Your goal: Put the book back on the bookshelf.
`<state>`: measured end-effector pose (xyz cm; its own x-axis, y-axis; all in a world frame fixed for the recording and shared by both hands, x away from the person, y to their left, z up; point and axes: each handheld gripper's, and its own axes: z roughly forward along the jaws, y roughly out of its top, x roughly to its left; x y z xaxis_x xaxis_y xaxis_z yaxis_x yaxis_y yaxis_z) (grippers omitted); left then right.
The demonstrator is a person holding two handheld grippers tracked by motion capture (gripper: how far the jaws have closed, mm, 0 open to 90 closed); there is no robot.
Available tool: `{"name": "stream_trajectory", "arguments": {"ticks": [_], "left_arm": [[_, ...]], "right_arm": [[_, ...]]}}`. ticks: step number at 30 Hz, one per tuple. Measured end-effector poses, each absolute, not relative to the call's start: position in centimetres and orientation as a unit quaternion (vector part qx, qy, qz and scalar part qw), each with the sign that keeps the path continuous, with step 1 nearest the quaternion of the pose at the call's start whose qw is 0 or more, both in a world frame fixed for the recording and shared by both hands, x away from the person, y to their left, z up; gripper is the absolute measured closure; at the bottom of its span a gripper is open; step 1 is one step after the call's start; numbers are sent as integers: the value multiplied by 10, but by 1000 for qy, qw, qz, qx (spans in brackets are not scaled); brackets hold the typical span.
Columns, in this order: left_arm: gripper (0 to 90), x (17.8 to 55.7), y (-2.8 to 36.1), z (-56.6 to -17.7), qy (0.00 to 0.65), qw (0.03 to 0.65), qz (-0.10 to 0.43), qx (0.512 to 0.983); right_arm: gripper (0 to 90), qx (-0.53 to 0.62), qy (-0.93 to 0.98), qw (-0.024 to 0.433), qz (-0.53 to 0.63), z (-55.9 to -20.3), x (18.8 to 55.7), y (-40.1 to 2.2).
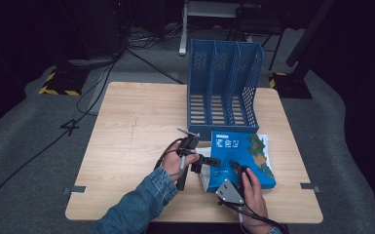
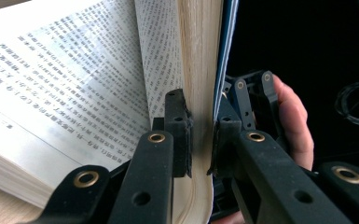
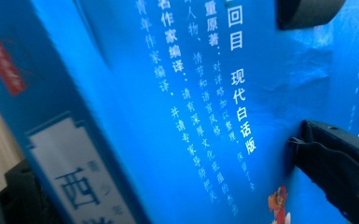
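Book (image 1: 243,156) with a blue cover lies half-open at the counter's (image 1: 136,126) near edge; the left gripper's (image 2: 200,135) jaws are clamped on a lifted block of pages, the right gripper's (image 1: 238,170) jaws stand apart over the cover. Beyond it stands a blue file rack (image 1: 224,87).

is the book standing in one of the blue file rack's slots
No, the book lies on the table in front of the blue file rack.

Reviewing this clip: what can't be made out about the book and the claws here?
- Right claw: right gripper view; the blue book cover crowds the lens, so no grip is readable.
- Book's far pages: left gripper view; cut off by the frame's edge.
- Left claw: shut on a page block; the high view's hand hides it.
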<state>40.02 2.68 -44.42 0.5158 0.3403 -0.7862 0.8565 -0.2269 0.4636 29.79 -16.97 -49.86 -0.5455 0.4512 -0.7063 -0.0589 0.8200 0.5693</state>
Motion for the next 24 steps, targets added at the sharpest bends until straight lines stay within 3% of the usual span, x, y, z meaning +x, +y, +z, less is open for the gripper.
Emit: {"name": "stream_trajectory", "arguments": {"ticks": [24], "left_arm": [[757,396,22,-453,437,474,-246,724]], "right_arm": [[0,122,816,445,349,-518,314,-186]]}}
